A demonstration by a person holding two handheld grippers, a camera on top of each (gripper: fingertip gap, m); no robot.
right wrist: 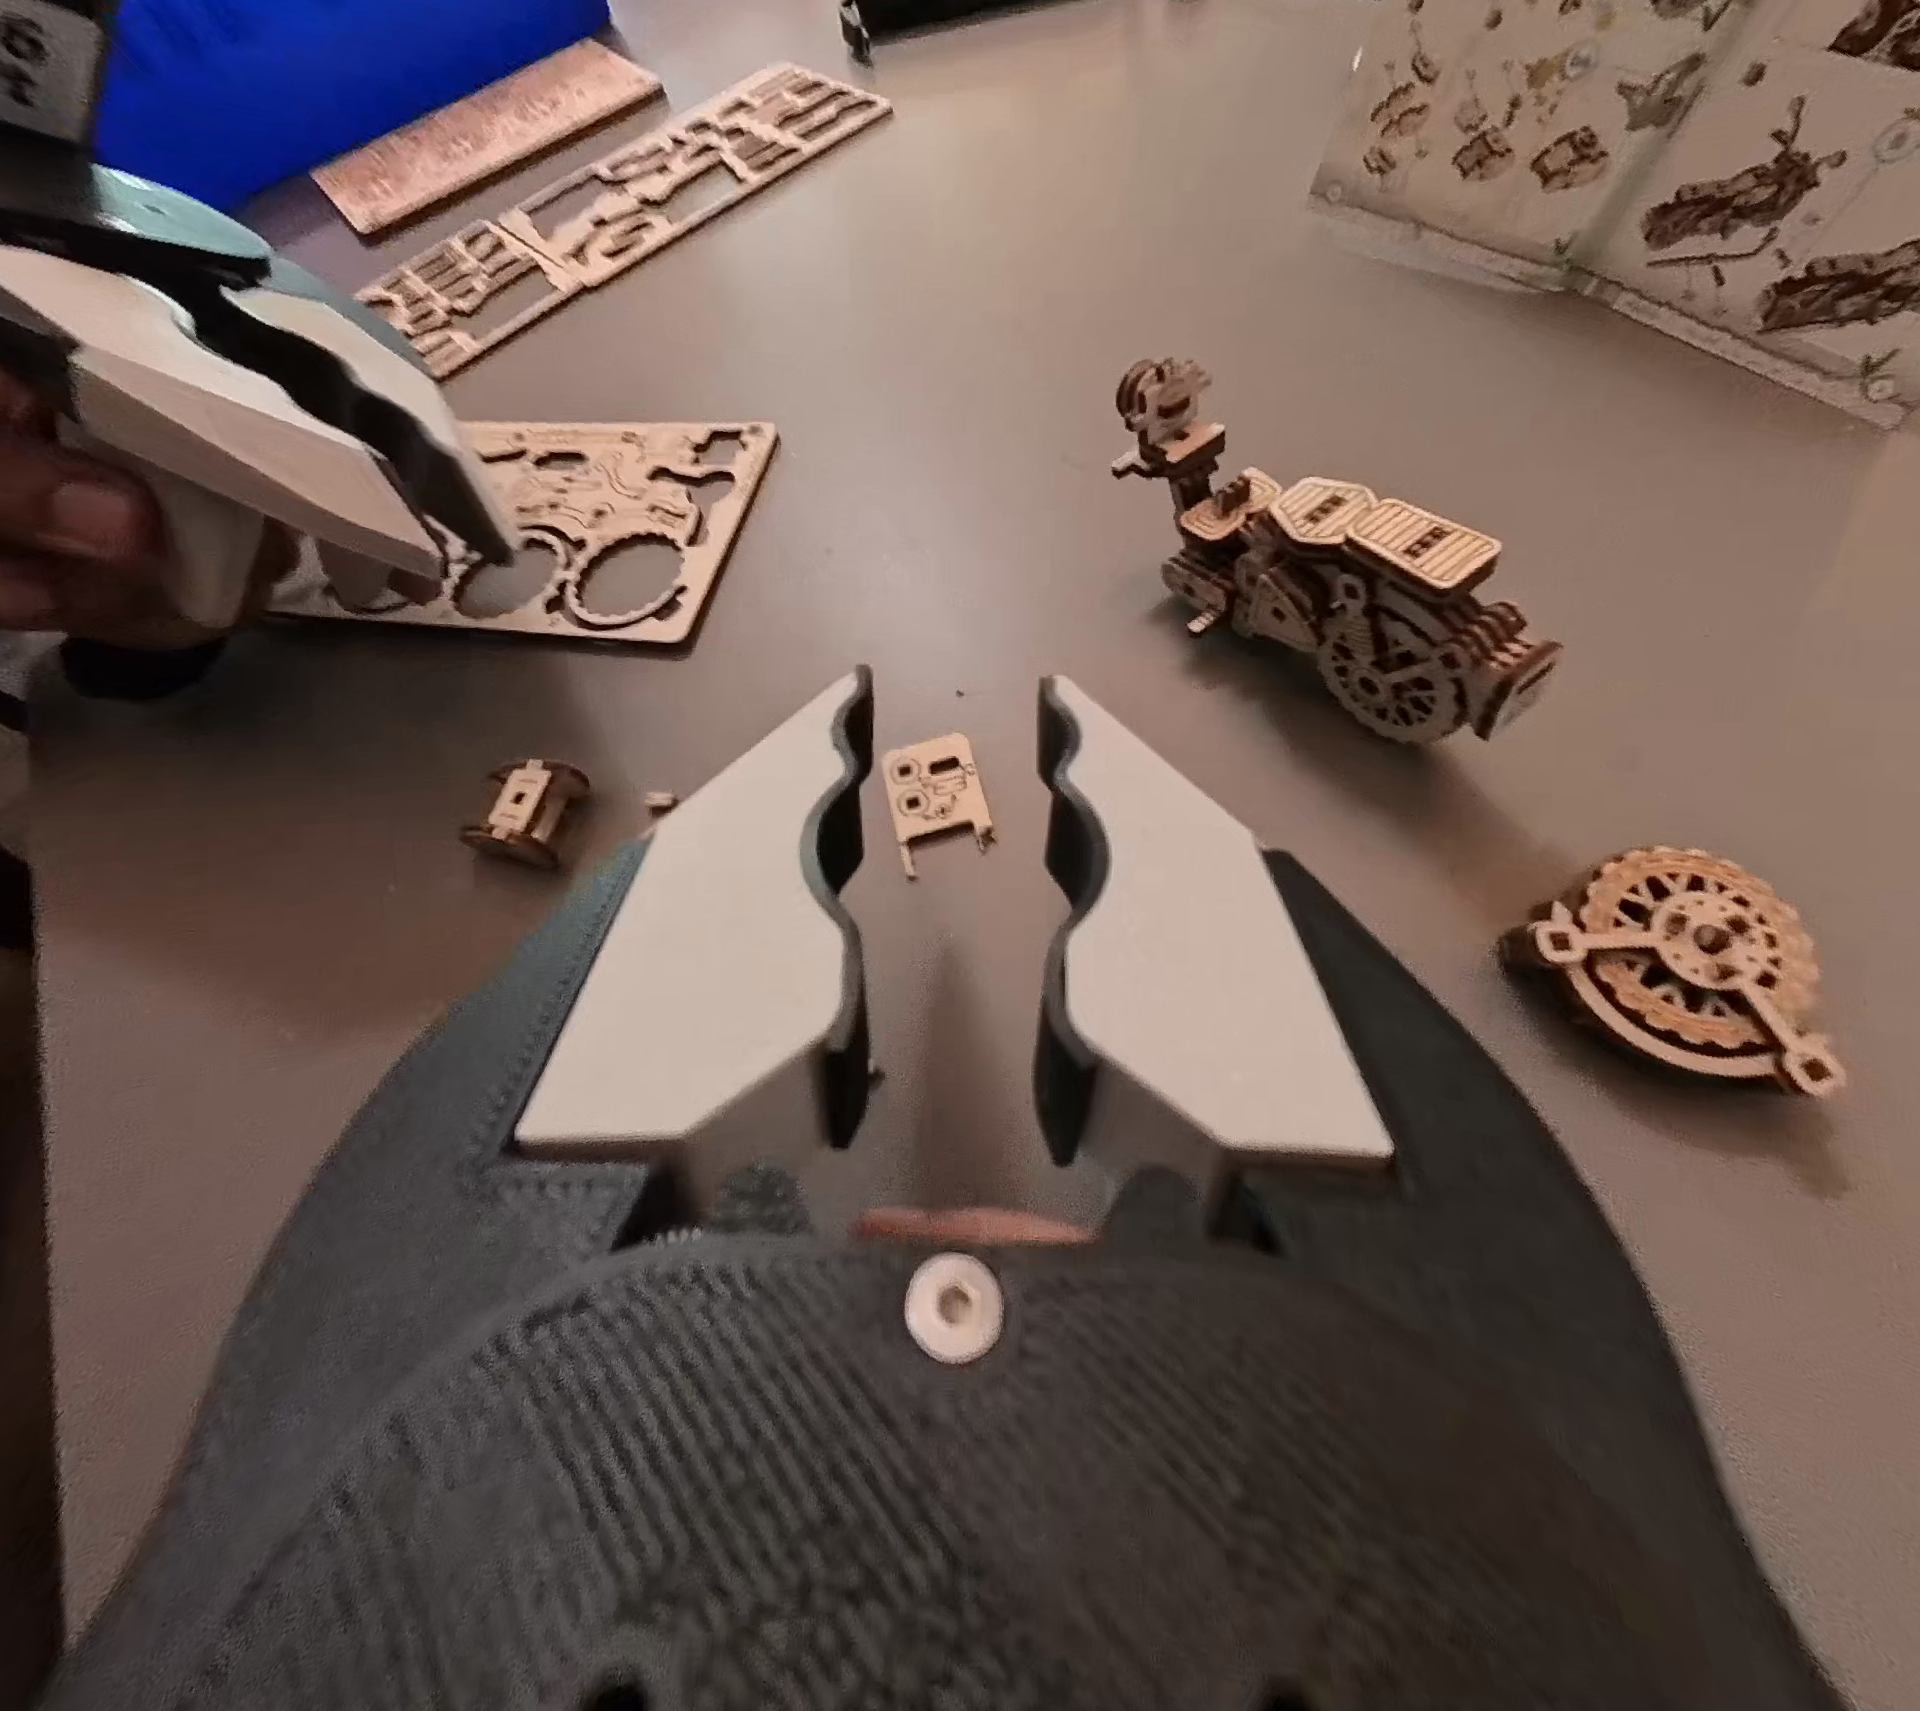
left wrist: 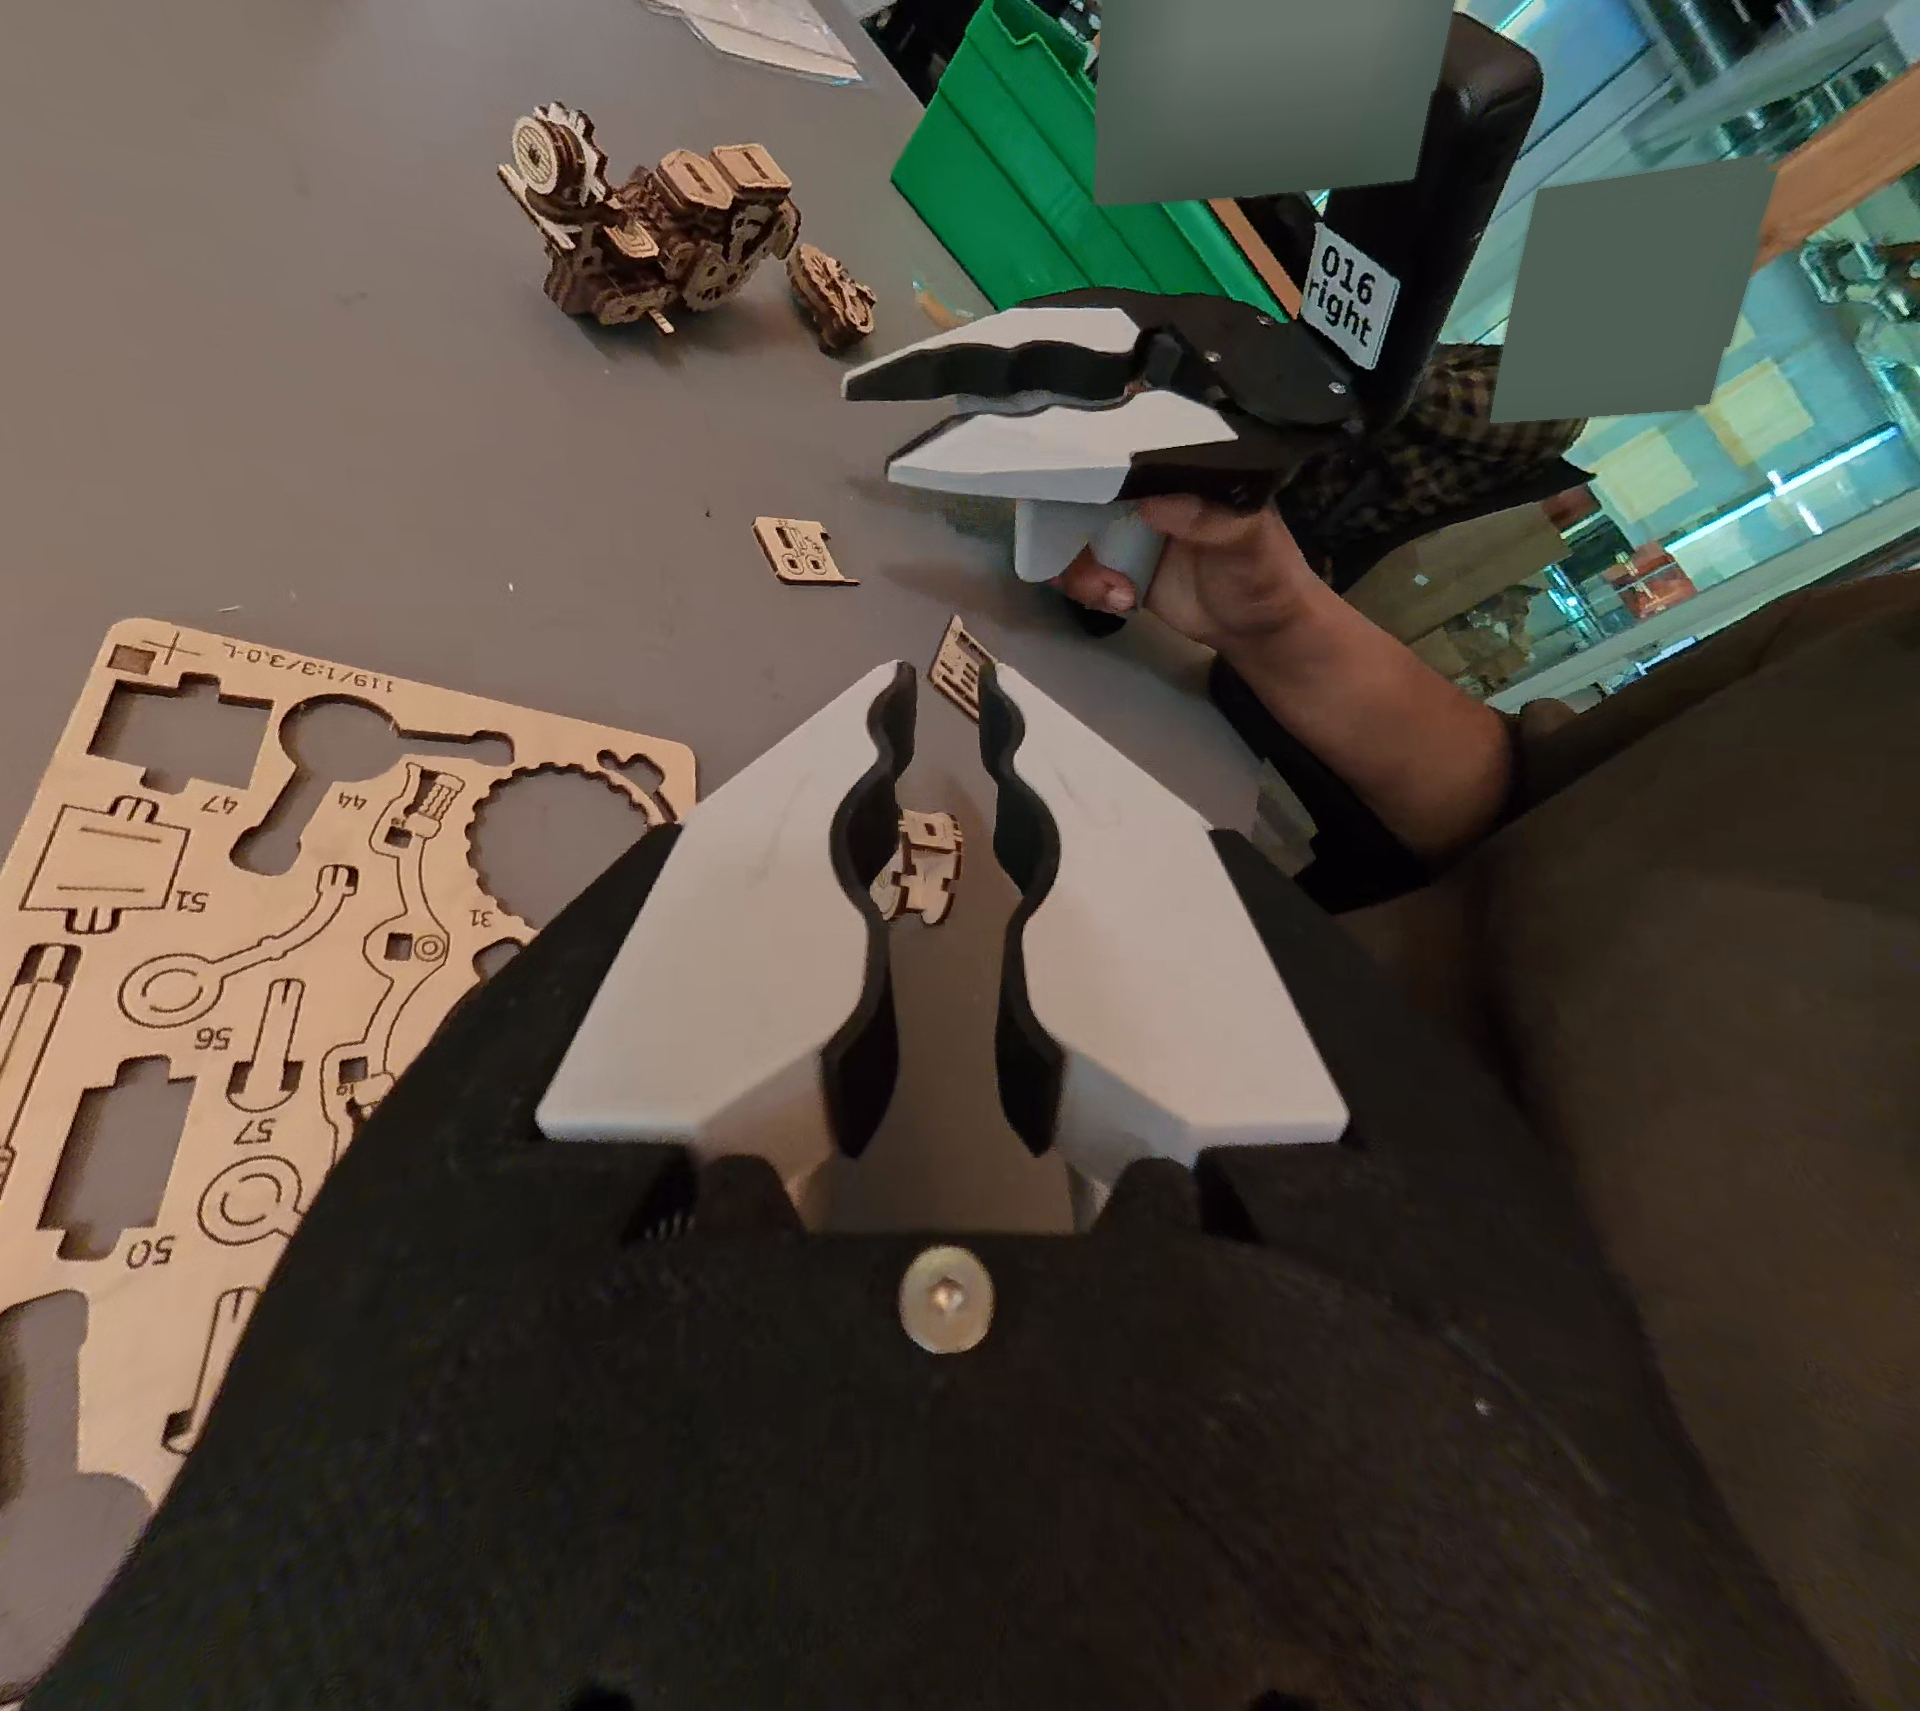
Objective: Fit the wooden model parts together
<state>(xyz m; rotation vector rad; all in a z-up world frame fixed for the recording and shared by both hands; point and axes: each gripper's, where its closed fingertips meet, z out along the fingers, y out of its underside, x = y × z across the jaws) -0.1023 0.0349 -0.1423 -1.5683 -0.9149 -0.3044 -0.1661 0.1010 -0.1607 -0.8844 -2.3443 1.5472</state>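
Right wrist view: the right tool [right wrist: 954, 695], spread and empty, hovers over a small flat wooden plate [right wrist: 938, 797] at 12 o'clock on the grey surface [right wrist: 935, 435]; thin, light and likely brittle, it looks best pinched by its long edges, while the left tool [left wrist: 948, 674] hangs slightly parted, holding nothing.

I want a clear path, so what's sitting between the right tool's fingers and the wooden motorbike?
In the right wrist view, only bare grey table lies between the right tool and the motorbike. The small flat plate lies between the fingers instead.
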